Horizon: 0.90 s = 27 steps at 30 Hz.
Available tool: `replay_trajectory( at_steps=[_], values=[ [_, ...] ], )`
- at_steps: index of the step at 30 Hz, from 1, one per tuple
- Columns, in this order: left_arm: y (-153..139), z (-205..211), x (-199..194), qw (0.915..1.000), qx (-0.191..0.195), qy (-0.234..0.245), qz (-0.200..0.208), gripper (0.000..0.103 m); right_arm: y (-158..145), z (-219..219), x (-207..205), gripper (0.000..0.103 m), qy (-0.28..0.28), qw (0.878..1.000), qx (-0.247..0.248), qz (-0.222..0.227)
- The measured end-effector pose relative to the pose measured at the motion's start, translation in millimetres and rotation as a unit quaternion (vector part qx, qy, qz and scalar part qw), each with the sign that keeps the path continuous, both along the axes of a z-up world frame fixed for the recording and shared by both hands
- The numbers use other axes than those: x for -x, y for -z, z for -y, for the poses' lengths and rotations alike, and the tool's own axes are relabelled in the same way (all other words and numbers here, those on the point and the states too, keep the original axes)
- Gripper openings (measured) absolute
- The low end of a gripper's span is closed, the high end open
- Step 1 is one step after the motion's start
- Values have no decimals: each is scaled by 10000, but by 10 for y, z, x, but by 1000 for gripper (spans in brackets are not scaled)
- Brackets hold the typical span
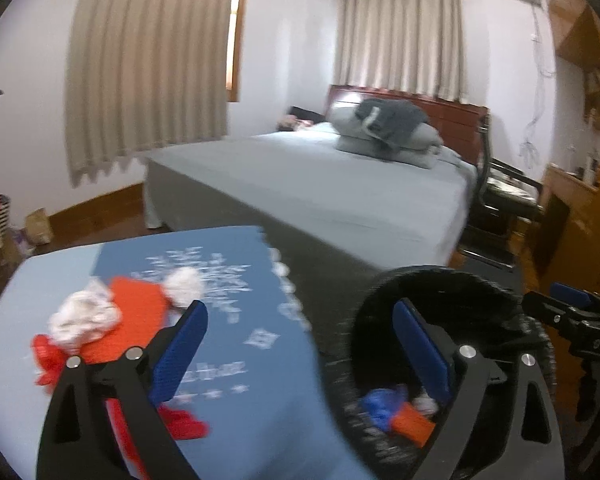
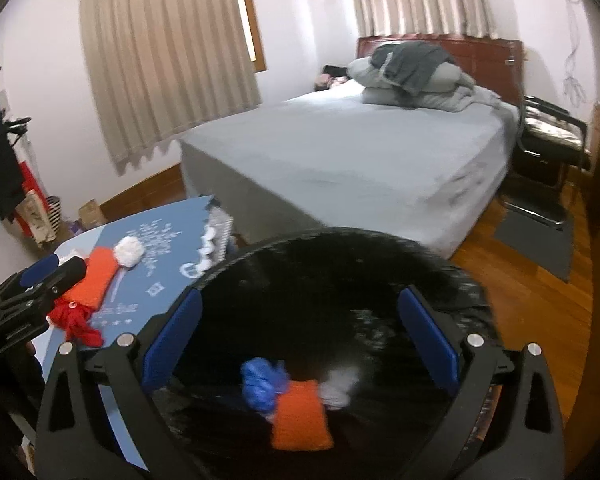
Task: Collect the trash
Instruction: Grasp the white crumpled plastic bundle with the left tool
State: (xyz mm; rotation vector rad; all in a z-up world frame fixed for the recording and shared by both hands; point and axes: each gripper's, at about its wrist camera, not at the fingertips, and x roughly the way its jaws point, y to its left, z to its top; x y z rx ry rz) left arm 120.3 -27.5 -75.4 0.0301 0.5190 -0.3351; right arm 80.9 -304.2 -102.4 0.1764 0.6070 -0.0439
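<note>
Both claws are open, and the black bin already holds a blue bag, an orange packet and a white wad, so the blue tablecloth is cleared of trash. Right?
Not cleared. The left wrist view shows an orange packet, white wads and red scraps on the tablecloth. The rest is right.

Black bin [image 2: 340, 280] holds blue, orange and white scraps [image 2: 296, 404]; beside the bin, orange, white and red scraps [image 1: 112, 320] lie on the bench [image 1: 260, 400]

Blue tablecloth [image 1: 260, 420] w/ white print, orange pouch [image 1: 136, 316], black bin [image 2: 320, 280], beige curtains [image 1: 148, 60], blue fingers [image 2: 172, 344].
</note>
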Motion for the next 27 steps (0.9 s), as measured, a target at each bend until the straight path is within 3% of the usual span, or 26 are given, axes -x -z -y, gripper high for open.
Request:
replay_trajectory(
  at_steps=[14,22,27],
  values=[
    [159,-1258,-204,9888,33,-1488,-103,92,-36,-1087,-723,96,-999,9950,0,-4],
    [285,-1595,-462,9836,49,-1789,-203,91,30,-1460,-1029,96,-1269,9919,48,-51],
    [401,-1652,-587,9827,104,-1813,-354,84,86,-1621,-1210,96,-1348,9908,43,-117]
  ],
)
